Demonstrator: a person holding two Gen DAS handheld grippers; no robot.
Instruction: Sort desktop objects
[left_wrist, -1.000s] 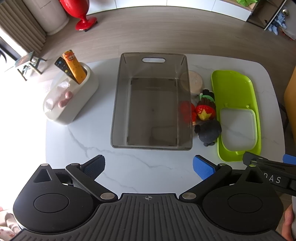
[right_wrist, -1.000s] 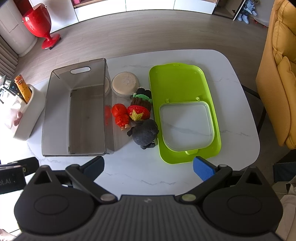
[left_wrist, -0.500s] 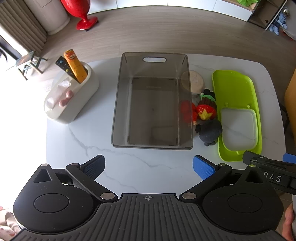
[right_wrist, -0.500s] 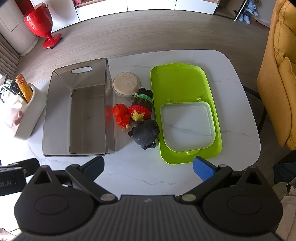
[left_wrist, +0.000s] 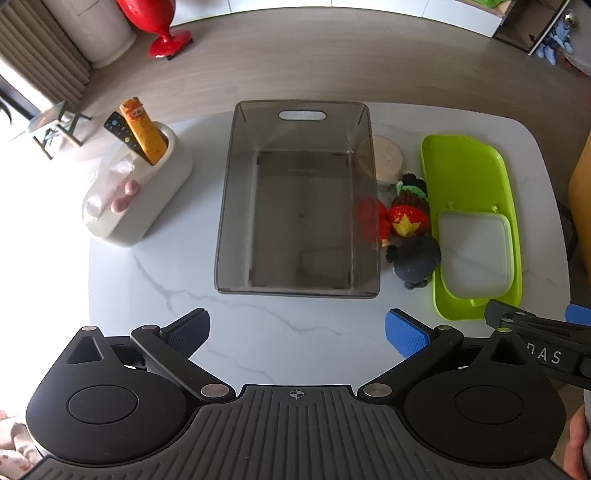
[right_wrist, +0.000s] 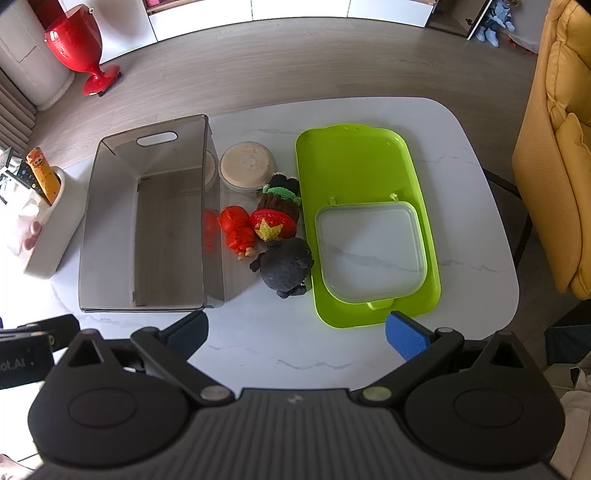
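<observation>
A: So, where are both tongs rn?

B: Left tongs (left_wrist: 295, 328) spread wide, empty, hovering above the near edge of the table (left_wrist: 155, 280); right tongs (right_wrist: 295, 328) same, spread, nothing between the pads; neither touches anything.

A: And the stuff to sort?

B: Toys are bunched in the gap between the grey bin (right_wrist: 147, 229) and the green lid (right_wrist: 354, 162); red figure (right_wrist: 236, 229) just beside the bin wall, strawberry doll (right_wrist: 275, 218) touching it, dark plush (right_wrist: 286, 267) nearest the tongs, touching the lid's edge; round tub (right_wrist: 247, 166) sits behind them, farther off. Clear square lid (right_wrist: 371, 251) lies on the green one. Bin looks empty, so sorting hasn't begun imo.

A: Which hand's closer?

B: Right, prob.; in its view the plush lies ahead, about centred between the pads; for the left tongs the toys sit ahead and off to the right, past the bin corner, so it'd have to cross over.

A: Long axis?

B: Bin and green lid both run away from the tongs, parallel; the toy cluster strings out along that same line; the doll lies tilted across it, head toward the near side. Plush is roundish, no clear axis.

A: Bin from the toys?

B: Directly left, wall touching or nearly; I'd guess a short lift over the rim. White holder (left_wrist: 147, 192) w/ remote stands well apart, far left.
</observation>
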